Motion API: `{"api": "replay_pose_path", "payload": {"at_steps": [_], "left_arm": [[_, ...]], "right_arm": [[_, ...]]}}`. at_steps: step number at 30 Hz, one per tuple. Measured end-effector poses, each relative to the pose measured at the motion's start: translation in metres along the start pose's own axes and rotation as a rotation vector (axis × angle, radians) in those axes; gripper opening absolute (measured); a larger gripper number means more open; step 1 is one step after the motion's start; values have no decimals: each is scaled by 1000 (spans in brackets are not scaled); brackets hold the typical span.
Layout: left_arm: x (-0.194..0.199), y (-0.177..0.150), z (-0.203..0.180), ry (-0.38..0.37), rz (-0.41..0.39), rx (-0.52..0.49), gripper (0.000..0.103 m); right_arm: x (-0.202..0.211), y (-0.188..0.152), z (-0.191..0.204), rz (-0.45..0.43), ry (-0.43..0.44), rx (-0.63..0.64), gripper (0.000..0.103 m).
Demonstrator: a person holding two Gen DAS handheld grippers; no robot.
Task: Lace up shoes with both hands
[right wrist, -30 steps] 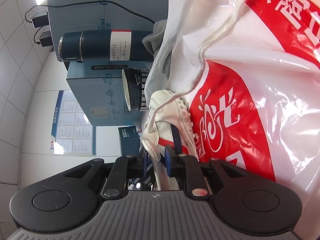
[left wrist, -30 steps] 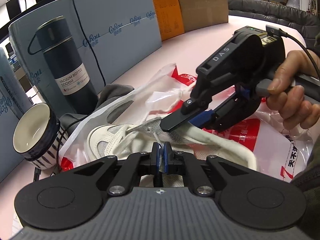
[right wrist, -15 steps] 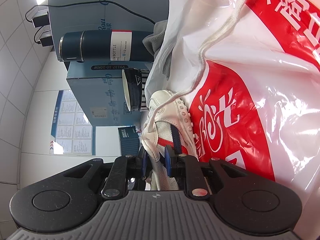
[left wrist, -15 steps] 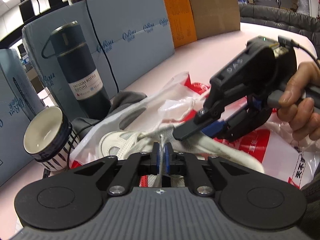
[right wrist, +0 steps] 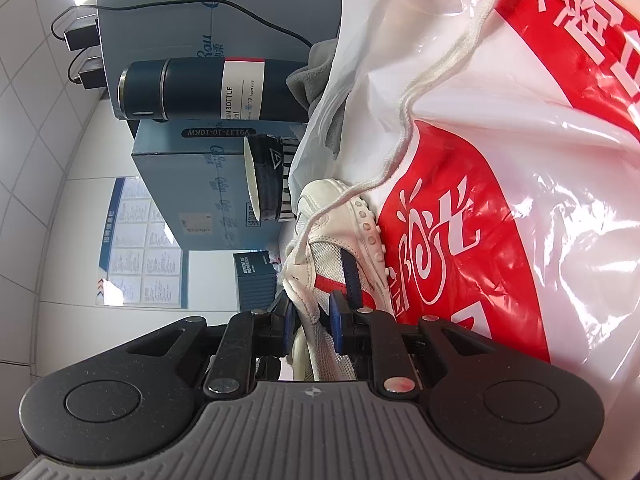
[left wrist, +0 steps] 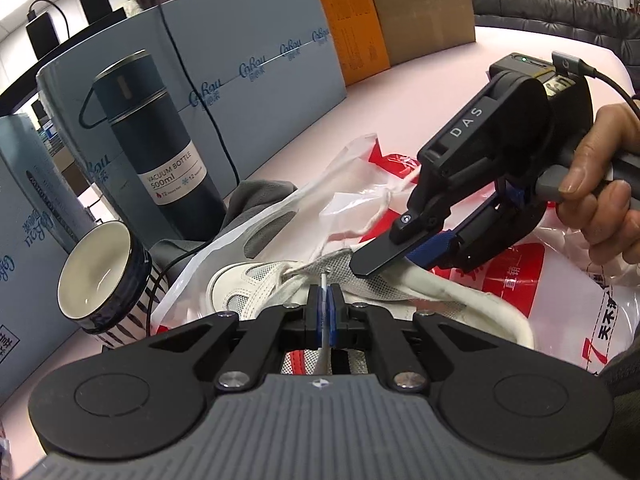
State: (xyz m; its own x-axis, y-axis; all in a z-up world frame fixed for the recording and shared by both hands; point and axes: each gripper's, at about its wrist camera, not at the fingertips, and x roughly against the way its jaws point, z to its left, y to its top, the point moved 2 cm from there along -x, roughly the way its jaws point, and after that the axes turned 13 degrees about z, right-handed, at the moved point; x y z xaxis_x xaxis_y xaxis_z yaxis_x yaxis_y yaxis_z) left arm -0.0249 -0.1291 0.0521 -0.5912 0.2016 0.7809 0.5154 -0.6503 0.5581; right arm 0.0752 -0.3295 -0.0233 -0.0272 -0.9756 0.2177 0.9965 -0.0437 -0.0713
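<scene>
A white mesh sneaker [left wrist: 256, 292] lies on a red and white plastic bag [left wrist: 516, 276] on the pink table. My left gripper [left wrist: 324, 300] is shut on the tip of the white shoelace [left wrist: 323, 284], which stands up between its blue pads just over the shoe's eyelets. My right gripper [left wrist: 376, 258], held in a hand, clamps the shoe's tongue and upper from the right. In the right wrist view the right gripper [right wrist: 314, 316] is shut on the shoe [right wrist: 340, 216], and the other lace end [right wrist: 412, 120] trails loose across the bag [right wrist: 500, 200].
A dark blue vacuum bottle [left wrist: 160, 160] and a striped cup [left wrist: 100, 280] stand left of the shoe, with a grey cloth [left wrist: 256, 200] behind it. Blue [left wrist: 248, 72], orange and brown boxes line the table's back edge. A black cable [left wrist: 192, 88] hangs over the blue box.
My left gripper has pulled back and up with the lace tip, drawing the lace taut from the eyelet. The right gripper has kept its hold on the shoe.
</scene>
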Motion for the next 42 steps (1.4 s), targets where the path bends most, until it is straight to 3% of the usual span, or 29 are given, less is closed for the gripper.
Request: {"api": "replay_pose_path", "payload": {"at_steps": [18, 20, 25, 28, 29, 30, 37, 42], "left_arm": [[-3, 7, 1, -5, 6, -13, 4], [-1, 6, 1, 3, 6, -6, 16], [8, 1, 7, 12, 10, 20, 23], [11, -2, 12, -12, 8, 48, 19], [11, -1, 12, -20, 10, 52, 4], [10, -1, 11, -29, 13, 56, 1], [5, 4, 10, -61, -26, 106, 1], [7, 4, 11, -27, -38, 163, 3]], "right_arm": [[-1, -2, 5, 6, -48, 59, 16], [0, -3, 7, 5, -49, 59, 16], [0, -3, 10, 5, -59, 68, 17], [-1, -3, 9, 5, -58, 67, 17], [0, -3, 9, 4, -57, 66, 17], [0, -4, 9, 4, -57, 66, 17], [-1, -4, 11, 5, -71, 82, 17], [0, -4, 15, 5, -85, 105, 21]]}}
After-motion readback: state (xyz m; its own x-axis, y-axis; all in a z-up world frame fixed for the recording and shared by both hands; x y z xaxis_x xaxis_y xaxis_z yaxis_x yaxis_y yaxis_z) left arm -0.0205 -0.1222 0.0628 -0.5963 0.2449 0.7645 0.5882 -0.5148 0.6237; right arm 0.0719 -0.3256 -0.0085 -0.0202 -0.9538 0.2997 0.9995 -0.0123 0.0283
